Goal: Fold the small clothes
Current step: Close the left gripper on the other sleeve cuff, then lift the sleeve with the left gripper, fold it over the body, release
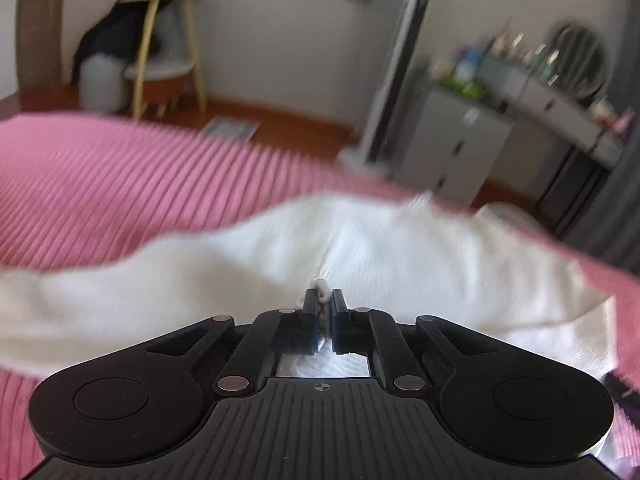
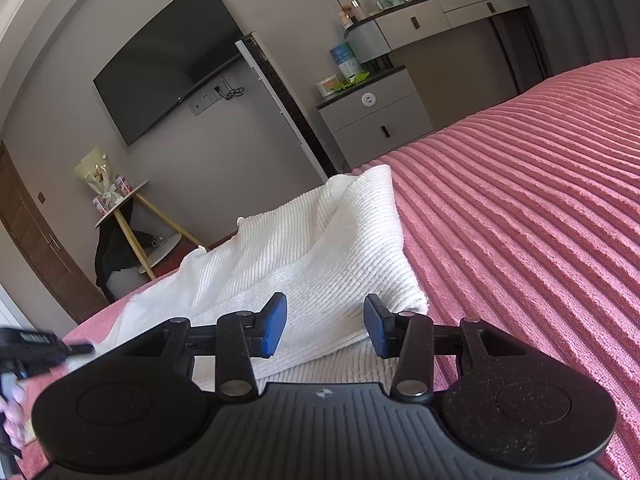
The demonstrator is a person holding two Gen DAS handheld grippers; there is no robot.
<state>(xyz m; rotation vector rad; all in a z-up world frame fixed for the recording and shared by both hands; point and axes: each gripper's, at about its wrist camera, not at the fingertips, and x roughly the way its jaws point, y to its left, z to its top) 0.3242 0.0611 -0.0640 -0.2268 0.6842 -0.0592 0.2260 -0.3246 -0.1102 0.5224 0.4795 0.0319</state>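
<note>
A white ribbed garment (image 1: 400, 256) lies spread across the pink ribbed bedspread (image 1: 120, 184). My left gripper (image 1: 325, 300) is shut on a pinched edge of the garment and holds it slightly lifted; the view is motion-blurred. In the right wrist view the same white garment (image 2: 304, 248) lies partly folded on the bedspread (image 2: 520, 208). My right gripper (image 2: 326, 326) is open, its blue pads (image 2: 276, 322) just above the garment's near folded edge, holding nothing. The left gripper's black body (image 2: 36, 346) shows at the far left edge.
The bed's far edge runs behind the garment. Beyond it stand a grey nightstand (image 2: 376, 116), a dressing table (image 2: 460, 12), a wall TV (image 2: 168, 60), a tall white panel (image 2: 280, 108) and a small round side table (image 2: 124, 208).
</note>
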